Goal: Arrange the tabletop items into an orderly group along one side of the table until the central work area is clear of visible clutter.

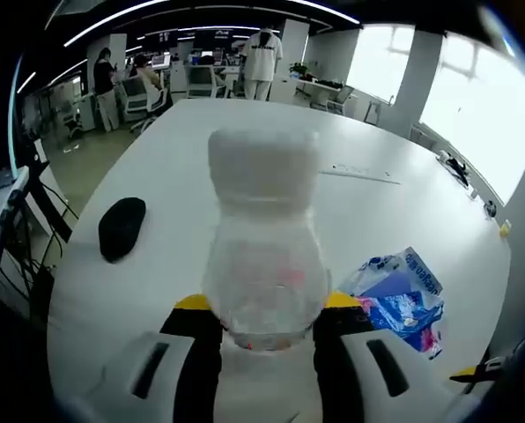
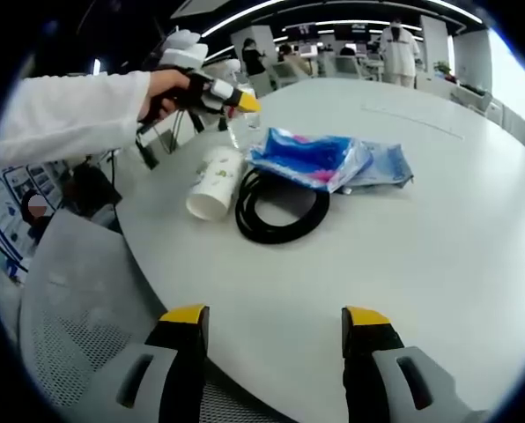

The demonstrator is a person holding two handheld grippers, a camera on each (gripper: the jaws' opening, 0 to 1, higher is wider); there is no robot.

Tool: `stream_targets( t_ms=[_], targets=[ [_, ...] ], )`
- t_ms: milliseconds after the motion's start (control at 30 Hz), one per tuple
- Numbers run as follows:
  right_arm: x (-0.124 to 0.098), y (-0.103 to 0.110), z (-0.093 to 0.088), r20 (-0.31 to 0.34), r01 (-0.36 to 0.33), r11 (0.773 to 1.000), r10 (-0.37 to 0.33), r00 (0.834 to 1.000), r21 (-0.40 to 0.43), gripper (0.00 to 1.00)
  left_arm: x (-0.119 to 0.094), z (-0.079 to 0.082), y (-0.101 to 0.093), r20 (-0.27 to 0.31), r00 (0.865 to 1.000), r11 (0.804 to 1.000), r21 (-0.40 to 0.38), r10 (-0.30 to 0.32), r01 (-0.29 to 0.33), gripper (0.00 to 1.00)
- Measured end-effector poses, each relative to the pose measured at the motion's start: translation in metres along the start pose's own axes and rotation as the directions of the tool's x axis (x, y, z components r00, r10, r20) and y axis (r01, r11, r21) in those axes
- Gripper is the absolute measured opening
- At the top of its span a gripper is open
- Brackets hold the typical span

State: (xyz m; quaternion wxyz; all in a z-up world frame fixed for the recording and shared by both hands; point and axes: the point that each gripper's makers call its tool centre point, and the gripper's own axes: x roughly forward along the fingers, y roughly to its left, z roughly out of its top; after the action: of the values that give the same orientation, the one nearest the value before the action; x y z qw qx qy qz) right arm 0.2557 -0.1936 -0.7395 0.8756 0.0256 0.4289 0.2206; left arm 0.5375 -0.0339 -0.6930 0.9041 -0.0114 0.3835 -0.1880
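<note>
Clear plastic bottle (image 1: 264, 242) with a white cap, upright between the left hand-held gripper (image 1: 267, 322) jaws, which are closed onto its lower body, over the near part of the white worktop (image 1: 368, 211). Left gripper view: black mouse-like object (image 1: 122, 227) lies to the left on the worktop, a crumpled blue-and-pink plastic bag (image 1: 402, 298) to the right just beside the jaw. Right gripper view: same blue bag (image 2: 329, 159) sits near the worktop's edge, overlapping a coiled black cable (image 2: 280, 207); a white paper cup (image 2: 215, 181) lies on its side touching the coil. A white-sleeved hand (image 2: 161, 92) grips the left hand-held gripper (image 2: 232, 99) beyond the cup. Right hand-held gripper (image 2: 276, 319) wide open, holding nothing, jaws over bare worktop near its edge, well apart from the items. Grey mesh chair (image 2: 69, 308) below the edge.
</note>
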Motion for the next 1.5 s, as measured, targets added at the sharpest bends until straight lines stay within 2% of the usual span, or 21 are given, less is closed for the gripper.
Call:
stream_targets(
  t_ms=[133, 267, 667, 867, 900, 1067, 1500],
  targets=[
    [0.000, 0.000, 0.000, -0.002, 0.003, 1.000, -0.003, 1.000, -0.004, 0.62, -0.002, 0.009, 0.001, 0.027, 1.000, 1.000, -0.011, 0.009, -0.008, 0.38],
    [0.001, 0.000, -0.001, -0.004, 0.002, 1.000, -0.002, 1.000, -0.007, 0.62, -0.001, 0.007, 0.003, 0.018, 1.000, 1.000, 0.016, 0.017, -0.017, 0.38],
    [0.002, 0.002, -0.002, -0.013, -0.006, 1.000, 0.006, 1.000, -0.014, 0.62, 0.000, 0.007, 0.006, 0.029, 0.998, 0.998, 0.029, 0.050, -0.051, 0.38],
    [0.002, 0.001, -0.003, -0.016, -0.005, 1.000, 0.004, 1.000, -0.011, 0.62, 0.003, 0.002, 0.005, 0.024, 0.998, 0.998, 0.030, 0.058, -0.059, 0.39],
    [0.001, 0.001, -0.003, -0.016, -0.005, 1.000, 0.005, 1.000, -0.011, 0.62, 0.003, 0.005, 0.006, 0.047, 0.997, 0.997, 0.031, 0.062, -0.064, 0.39],
    [0.002, 0.001, -0.003, -0.020, -0.007, 1.000, 0.007, 1.000, -0.009, 0.62, 0.003, 0.005, 0.005, 0.040, 0.997, 0.998, 0.030, 0.062, -0.063, 0.39],
    [0.002, 0.000, -0.004, -0.025, -0.005, 1.000, 0.005, 1.000, -0.005, 0.61, 0.015, 0.018, 0.008, 0.033, 0.997, 0.997, 0.036, 0.067, -0.068, 0.39]
  ],
)
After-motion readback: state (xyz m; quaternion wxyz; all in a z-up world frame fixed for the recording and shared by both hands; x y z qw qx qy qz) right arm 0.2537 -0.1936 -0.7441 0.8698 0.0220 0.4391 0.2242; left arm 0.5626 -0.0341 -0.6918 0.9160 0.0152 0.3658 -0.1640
